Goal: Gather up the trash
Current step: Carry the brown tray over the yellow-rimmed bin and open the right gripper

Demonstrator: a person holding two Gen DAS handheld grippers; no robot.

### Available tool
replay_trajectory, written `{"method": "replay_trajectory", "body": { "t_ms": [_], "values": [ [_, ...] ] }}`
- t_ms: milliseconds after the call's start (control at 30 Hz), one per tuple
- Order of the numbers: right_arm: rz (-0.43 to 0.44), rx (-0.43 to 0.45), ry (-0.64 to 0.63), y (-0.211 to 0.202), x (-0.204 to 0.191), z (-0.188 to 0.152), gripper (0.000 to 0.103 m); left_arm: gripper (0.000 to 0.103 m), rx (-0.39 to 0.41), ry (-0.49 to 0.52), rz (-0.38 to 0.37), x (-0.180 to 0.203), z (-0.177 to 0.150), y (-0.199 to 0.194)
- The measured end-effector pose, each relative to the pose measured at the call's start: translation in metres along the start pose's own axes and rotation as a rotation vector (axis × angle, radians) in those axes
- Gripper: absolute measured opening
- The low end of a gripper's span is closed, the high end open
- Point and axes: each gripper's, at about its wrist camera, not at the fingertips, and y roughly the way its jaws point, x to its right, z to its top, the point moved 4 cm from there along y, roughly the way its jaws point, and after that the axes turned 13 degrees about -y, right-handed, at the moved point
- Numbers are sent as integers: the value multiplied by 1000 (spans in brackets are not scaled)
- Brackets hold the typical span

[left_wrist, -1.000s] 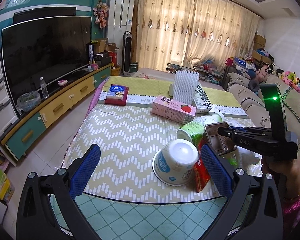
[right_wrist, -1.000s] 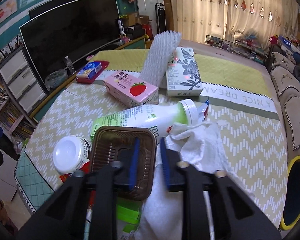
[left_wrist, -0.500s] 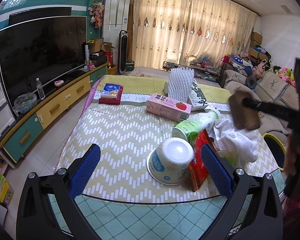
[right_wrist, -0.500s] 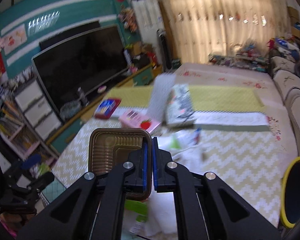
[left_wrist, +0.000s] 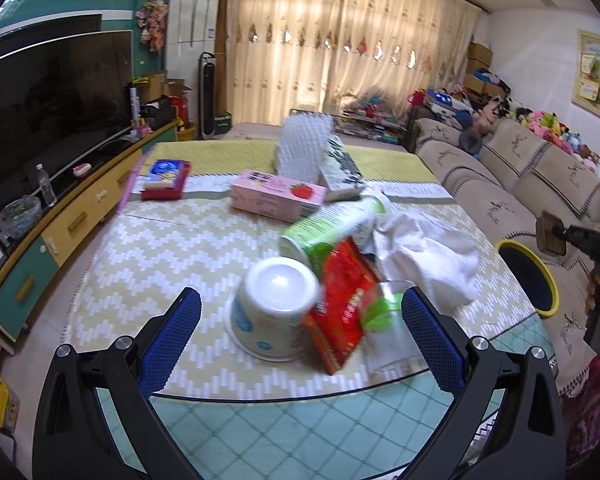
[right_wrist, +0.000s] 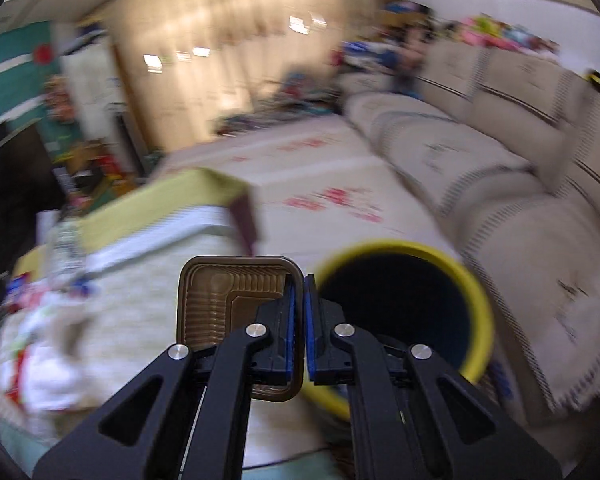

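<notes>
Right claw is clamped on the rim of the brown plastic tray, held above the floor just beside the yellow-rimmed bin (view blurred). Left claw stands open over the surface, an upturned white cup and red wrapper between its fingers, untouched.

The left wrist view looks down across the table from its near edge — curtains beyond. The right wrist view faces the bin beside that table; both share it.
</notes>
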Motion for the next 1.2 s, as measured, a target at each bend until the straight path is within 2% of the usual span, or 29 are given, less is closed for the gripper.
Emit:
{"method": "replay_trajectory", "body": {
  "t_ms": [67, 200, 367, 400, 433, 467, 533, 700, 867, 1033, 1200],
  "values": [
    [-59, -48, 26, 20, 26, -11, 5, 99, -12, 15, -9, 10, -4, 5],
    [-120, -157, 62, 66, 62, -33, 5, 99, -27, 50, -28, 31, -10, 9],
    [-144, -238, 75, 109, 73, -45, 7, 99, -60, 107, -53, 58, -19, 15],
    [-147, -245, 74, 113, 74, -47, 9, 99, -68, 114, -57, 61, -21, 16],
    [-151, -248, 73, 115, 77, -51, 16, 99, -77, 121, -61, 65, -23, 18],
    [-153, -249, 76, 118, 78, -51, 27, 99, -87, 127, -64, 68, -24, 20],
    [-153, -238, 80, 117, 81, -52, 37, 99, -101, 135, -67, 74, -28, 24],
    [-140, -205, 78, 101, 80, -51, 38, 99, -134, 151, -68, 85, -35, 36],
    [-118, -158, 85, 74, 75, -52, 44, 99, -167, 149, -54, 88, -41, 52],
    [-84, -132, 101, 56, 72, -59, 48, 86, -196, 183, -40, 90, -49, 63],
    [-57, -132, 104, 52, 67, -64, 49, 86, -181, 219, -28, 85, -51, 61]
  ]
}}
